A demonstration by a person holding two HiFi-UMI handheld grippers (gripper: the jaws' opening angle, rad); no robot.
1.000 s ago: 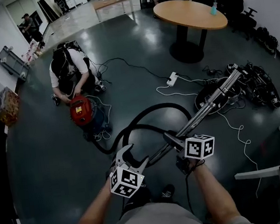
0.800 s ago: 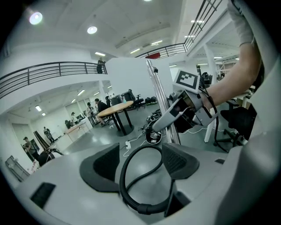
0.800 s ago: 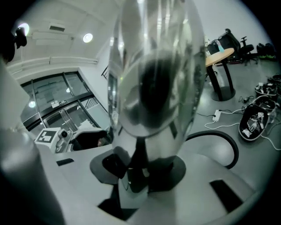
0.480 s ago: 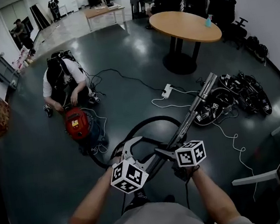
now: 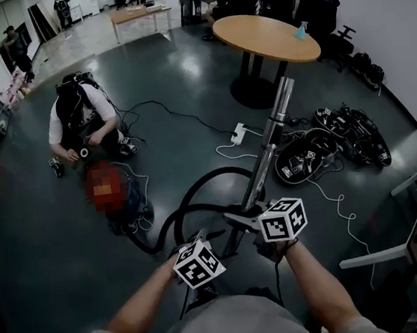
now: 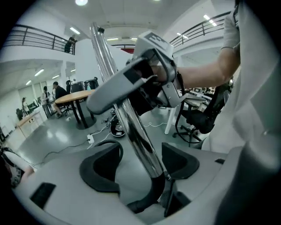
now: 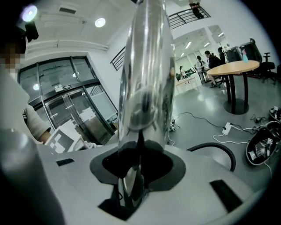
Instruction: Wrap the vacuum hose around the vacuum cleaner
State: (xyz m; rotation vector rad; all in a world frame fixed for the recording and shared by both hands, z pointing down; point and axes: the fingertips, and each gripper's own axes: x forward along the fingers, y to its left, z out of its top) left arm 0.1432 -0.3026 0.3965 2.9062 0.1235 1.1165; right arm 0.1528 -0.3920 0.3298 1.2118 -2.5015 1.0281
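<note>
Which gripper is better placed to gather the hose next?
Probably the left gripper: its fingers stand apart around the metal tube, and the hose loops just ahead. The right gripper is clamped on the tube.

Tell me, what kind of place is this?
Probably an open office or lab hall. There is a round table, an office chair and glass doors. A power strip lies on the smooth dark floor.

Tally: two grippers, left gripper [image 5: 204,238] and right gripper [image 5: 243,215]; one chrome wand [image 5: 272,135], one black hose [image 5: 196,190], one vacuum cleaner [image 5: 127,206], one round table [image 5: 264,34].
</note>
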